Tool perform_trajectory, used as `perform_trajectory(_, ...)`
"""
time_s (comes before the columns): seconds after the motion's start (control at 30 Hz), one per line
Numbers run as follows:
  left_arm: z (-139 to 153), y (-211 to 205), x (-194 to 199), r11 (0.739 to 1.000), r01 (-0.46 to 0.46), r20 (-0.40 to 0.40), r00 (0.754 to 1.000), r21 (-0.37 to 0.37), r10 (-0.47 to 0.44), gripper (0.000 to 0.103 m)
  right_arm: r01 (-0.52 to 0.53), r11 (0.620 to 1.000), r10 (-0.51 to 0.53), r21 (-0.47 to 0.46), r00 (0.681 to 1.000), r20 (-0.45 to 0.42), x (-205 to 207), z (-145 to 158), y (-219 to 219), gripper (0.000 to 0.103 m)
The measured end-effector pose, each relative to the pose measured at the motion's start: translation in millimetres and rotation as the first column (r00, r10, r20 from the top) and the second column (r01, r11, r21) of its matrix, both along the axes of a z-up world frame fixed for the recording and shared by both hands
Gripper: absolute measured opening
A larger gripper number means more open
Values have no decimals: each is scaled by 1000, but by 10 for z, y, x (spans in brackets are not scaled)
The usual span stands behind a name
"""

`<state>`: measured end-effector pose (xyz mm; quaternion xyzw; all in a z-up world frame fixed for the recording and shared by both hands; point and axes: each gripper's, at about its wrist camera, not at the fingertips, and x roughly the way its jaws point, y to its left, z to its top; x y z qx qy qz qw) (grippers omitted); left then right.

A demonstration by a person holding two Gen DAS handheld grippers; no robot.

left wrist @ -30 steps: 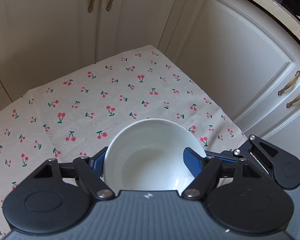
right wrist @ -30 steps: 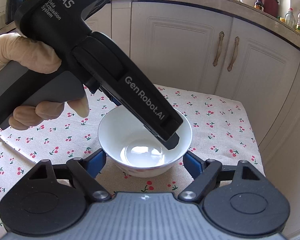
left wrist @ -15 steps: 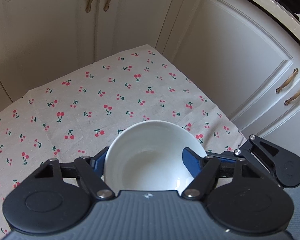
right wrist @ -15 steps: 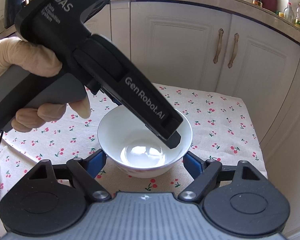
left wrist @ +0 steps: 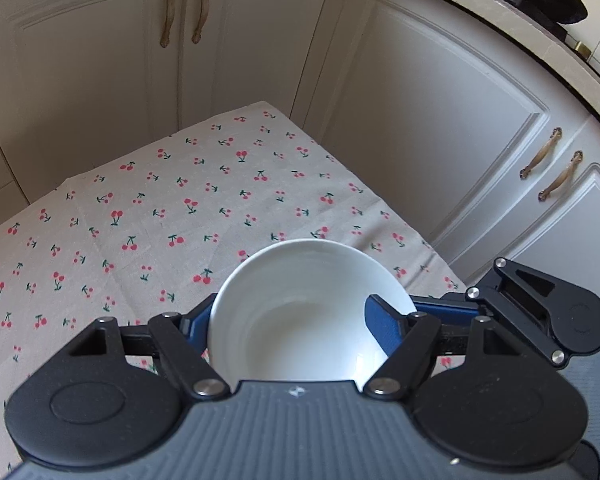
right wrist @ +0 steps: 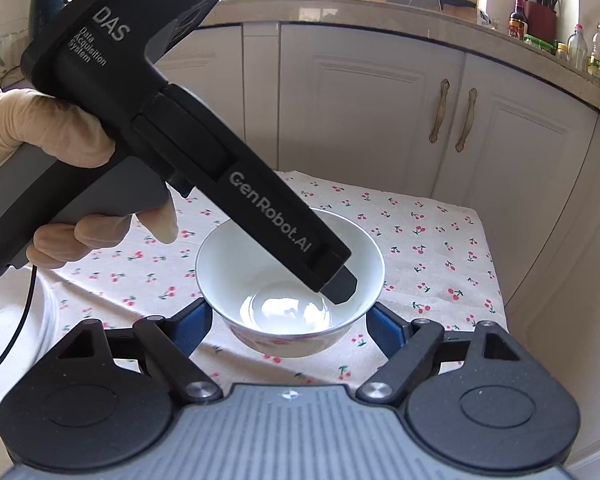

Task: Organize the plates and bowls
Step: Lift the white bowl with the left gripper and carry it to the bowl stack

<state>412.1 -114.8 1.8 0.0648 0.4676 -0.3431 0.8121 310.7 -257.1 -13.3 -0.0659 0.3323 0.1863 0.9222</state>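
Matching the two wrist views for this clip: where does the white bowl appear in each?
Left wrist: white bowl at bottom centre, its rim pinched by the left tool, one pad inside and one outside.
Right wrist: bowl at centre, above the right tool.
Shared landmark: cherry-print tablecloth.

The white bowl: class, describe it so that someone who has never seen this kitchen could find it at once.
Start at the table under the cherry-print cloth, in front of the cream cupboards. The bowl is above its middle, with the left gripper closed on its rim. Unlike the stacked plates at the table's left edge, it is deep, with a pink pattern outside.
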Motion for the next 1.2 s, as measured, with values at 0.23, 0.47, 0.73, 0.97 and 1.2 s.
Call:
perform_trajectory(0.23,159,75,-359,1000,-2,31,1000,8,1,76,-16,1000,16,15,1000,19,-331,188,18,87)
perform_trajectory(0.47,302,109,-701,1000,-4,51,999,4,4,76,-28,1000,27,14,999,44,-641,296,64,87)
perform_trajectory(0.73,417,164,-998,1000,1,78,997,2,-1,76,-37,999,36,7,998,54,-936,333,113,87)
perform_trajectory(0.97,491,229,-1213,1000,-5,94,996,6,4,76,-44,999,43,16,996,82,-1155,399,158,87)
perform_trajectory(1.2,544,268,-1444,1000,-9,117,993,9,8,76,-51,999,49,13,993,106,-1379,438,185,87)
